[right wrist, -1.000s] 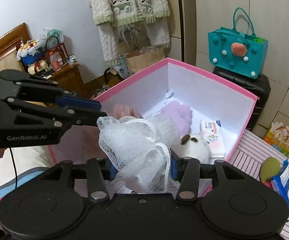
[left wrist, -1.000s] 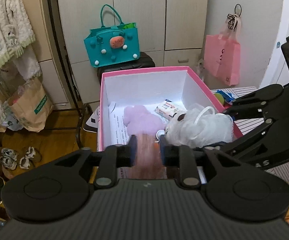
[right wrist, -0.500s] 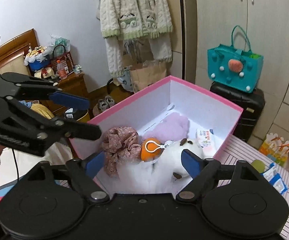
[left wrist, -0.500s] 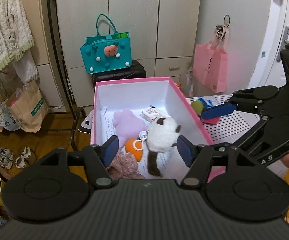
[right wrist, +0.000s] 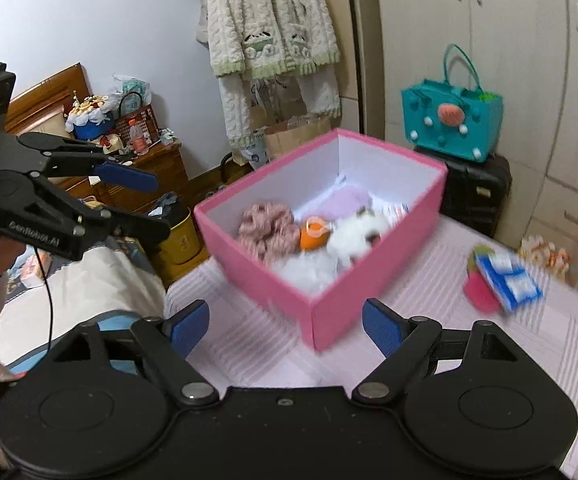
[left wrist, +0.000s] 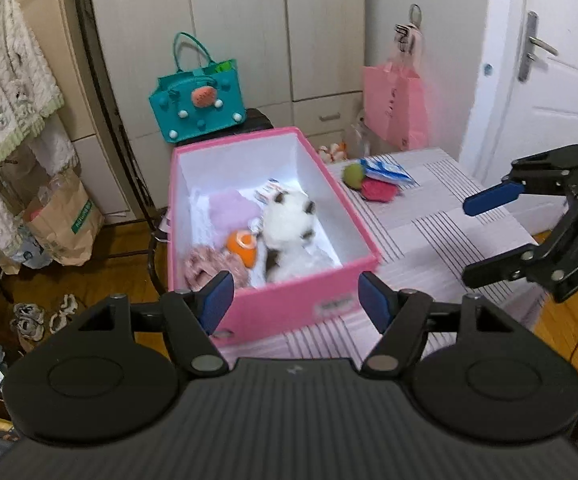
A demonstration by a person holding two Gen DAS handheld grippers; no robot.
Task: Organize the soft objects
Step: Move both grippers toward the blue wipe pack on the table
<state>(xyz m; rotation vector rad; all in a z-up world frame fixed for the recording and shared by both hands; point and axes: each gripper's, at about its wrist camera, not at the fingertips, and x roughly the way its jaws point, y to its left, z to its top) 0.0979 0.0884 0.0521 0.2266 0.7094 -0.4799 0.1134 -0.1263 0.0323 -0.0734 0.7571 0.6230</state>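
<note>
Most of the soft things look put away already. The pink box (left wrist: 353, 220) sits on the striped desk (left wrist: 441, 232), and inside it lie a dusty-pink scrunchy cloth (right wrist: 267, 232) at the near end, an orange plush (left wrist: 243, 245) beside it, a white furry toy (left wrist: 287, 220) in the middle, a lilac plush (left wrist: 231, 208) towards the far wall, and a white mesh puff (right wrist: 309, 270) by the near corner. The left tool (left wrist: 295, 306) hangs just short of the box, spread wide and holding nothing; the right tool (right wrist: 285, 330) is likewise wide apart and empty, back from the box's corner. To the right of the box, still out on the desk, I can see a green ball (left wrist: 353, 170), a red-pink soft piece (left wrist: 377, 191) and a blue-and-white packet (left wrist: 387, 170) lying together. I'd judge those few are what remains, should they belong in the box too
</note>
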